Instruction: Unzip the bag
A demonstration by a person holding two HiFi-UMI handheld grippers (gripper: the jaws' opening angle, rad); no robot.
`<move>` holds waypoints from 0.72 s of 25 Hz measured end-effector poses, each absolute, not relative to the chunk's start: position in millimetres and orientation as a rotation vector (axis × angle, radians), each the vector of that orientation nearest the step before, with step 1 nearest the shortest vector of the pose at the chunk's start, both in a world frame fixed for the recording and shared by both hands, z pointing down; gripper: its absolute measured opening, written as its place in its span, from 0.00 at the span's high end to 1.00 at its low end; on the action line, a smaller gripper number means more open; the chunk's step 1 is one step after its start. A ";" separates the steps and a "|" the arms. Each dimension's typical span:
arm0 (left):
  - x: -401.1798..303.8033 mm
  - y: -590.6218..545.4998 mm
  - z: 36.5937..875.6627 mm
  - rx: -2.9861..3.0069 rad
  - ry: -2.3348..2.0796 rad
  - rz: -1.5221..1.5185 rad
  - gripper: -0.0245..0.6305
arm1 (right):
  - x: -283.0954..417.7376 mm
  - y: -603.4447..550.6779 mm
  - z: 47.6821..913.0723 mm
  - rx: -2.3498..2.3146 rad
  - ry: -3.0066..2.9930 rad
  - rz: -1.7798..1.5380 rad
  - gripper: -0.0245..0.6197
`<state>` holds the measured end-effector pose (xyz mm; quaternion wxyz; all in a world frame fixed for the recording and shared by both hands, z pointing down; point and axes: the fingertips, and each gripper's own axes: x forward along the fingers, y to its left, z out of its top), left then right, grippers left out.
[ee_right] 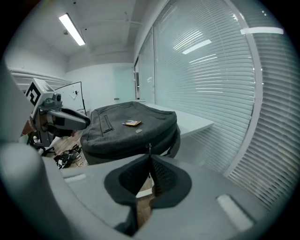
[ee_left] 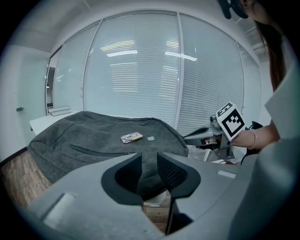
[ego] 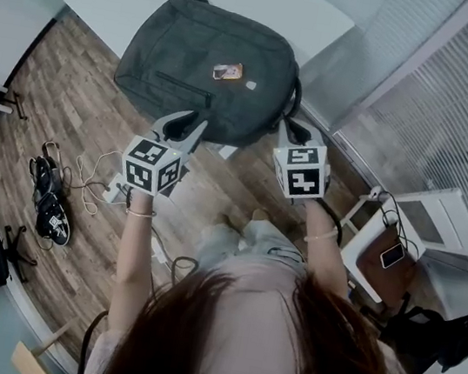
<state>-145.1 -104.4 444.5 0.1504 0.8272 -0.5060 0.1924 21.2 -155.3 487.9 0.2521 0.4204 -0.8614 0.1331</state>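
Head view, from the left: a tangle of cables (ego: 49, 196) lies on the wood floor (ego: 45, 99). Next comes the left tool (ego: 183, 127), held just off the near edge of the bag (ego: 201, 62). Its jaws are spread, and the left gripper view shows nothing between them, only grey cloth beyond the gap. The bag lies flat on a white table (ego: 280, 8), its front face up. A pocket zip (ego: 184, 87) runs across that face, shut, and a small card (ego: 227, 72) rests on top near the middle. At the bag's right corner sits the right tool (ego: 294, 131) — jaws pressed together. In the right gripper view a thin dark pull (ee_right: 149, 149) stands up from between the tips, pinched there, with the bag's side seam just behind it. The main zip along that side looks closed, as far as either gripper view shows. Farthest right, window blinds (ego: 426, 89) run along the wall.
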 end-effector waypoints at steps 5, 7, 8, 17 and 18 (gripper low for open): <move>-110.4 -105.9 436.4 2.411 -1.412 0.556 0.76 | 20.2 -155.0 486.3 1.107 -2.364 0.364 0.95; -98.0 -107.5 435.8 2.418 -1.402 0.567 0.76 | 20.8 -154.8 486.5 1.091 -2.372 0.359 0.94; -92.6 -108.0 436.0 2.420 -1.396 0.575 0.76 | 20.7 -154.3 486.6 1.082 -2.376 0.357 0.95; -46.0 -119.2 435.9 2.438 -1.329 0.691 0.73 | 20.1 -154.2 484.6 1.033 -2.402 0.341 0.94; -41.1 -120.5 436.7 2.432 -1.322 0.715 0.73 | 20.5 -154.4 484.4 1.030 -2.405 0.340 0.94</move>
